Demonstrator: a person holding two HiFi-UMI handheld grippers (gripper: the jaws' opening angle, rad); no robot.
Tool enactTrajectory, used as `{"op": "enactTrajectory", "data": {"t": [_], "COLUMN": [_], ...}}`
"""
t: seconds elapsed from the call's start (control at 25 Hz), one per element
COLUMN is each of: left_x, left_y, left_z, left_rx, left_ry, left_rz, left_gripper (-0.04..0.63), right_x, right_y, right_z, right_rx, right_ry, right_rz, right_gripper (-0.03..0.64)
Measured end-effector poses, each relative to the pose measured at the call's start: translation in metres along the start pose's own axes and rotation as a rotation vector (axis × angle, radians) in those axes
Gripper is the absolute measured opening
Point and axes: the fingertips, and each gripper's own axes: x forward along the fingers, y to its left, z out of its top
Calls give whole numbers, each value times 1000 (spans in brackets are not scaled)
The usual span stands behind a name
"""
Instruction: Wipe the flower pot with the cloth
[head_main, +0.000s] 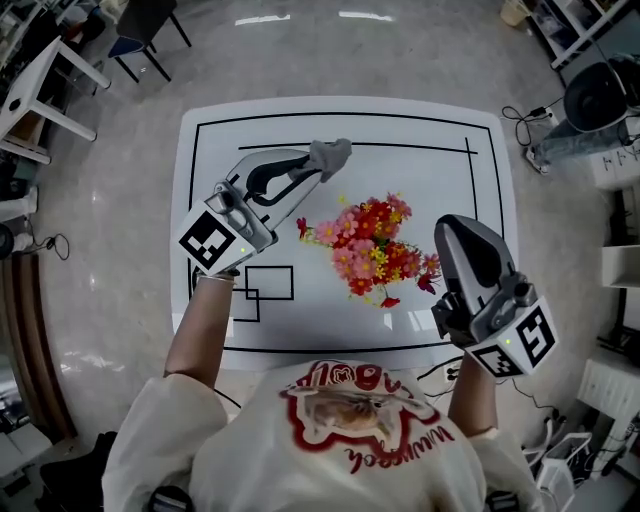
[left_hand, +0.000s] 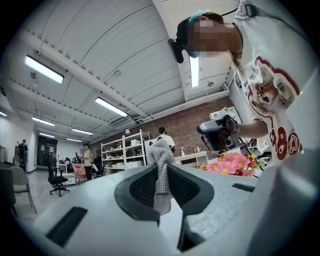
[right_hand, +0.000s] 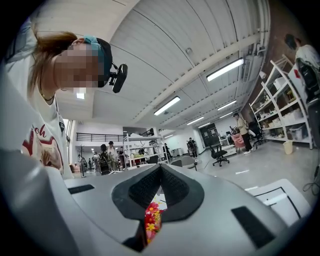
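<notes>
One bunch of pink, red and yellow flowers (head_main: 370, 245), one grey knitted cloth (head_main: 332, 155), two grippers.
The flowers spread wide in the middle of the single white table with black lines (head_main: 420, 125), and the pot under them is hidden by the blooms. The left gripper (head_main: 314, 168), just far-left of the flowers, pinches the crumpled cloth between its jaws. The right gripper (head_main: 458, 228), just right of the flowers, has its jaws closed tip to tip on nothing.

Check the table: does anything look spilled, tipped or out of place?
Nothing stands out. The flowers sit bunched in the middle of the table, pot hidden beneath; the grey cloth is pinched in the left claw.
</notes>
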Motion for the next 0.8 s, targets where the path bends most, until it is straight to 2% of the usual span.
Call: {"op": "enactTrajectory", "data": {"t": [0.16, 0.32, 0.56, 0.8], "left_x": [14, 26, 36, 47], "left_y": [-2, -7, -8, -27], "left_z": [-19, -39, -67, -89], "left_rx": [-46, -60, -101, -117], "left_ry": [3, 41, 86, 151], "left_rz": [-74, -147, -205, -318], "left_gripper": [55, 55, 55, 55], "right_x": [7, 13, 13, 15], "right_y": [-7, -14, -28, -34], "right_z": [-7, -11, -12, -18], "right_rx": [20, 15, 40, 62], "right_ry": [13, 19, 2, 4], "right_rz": [5, 1, -18, -26], "right_gripper": [0, 0, 0, 0]}}
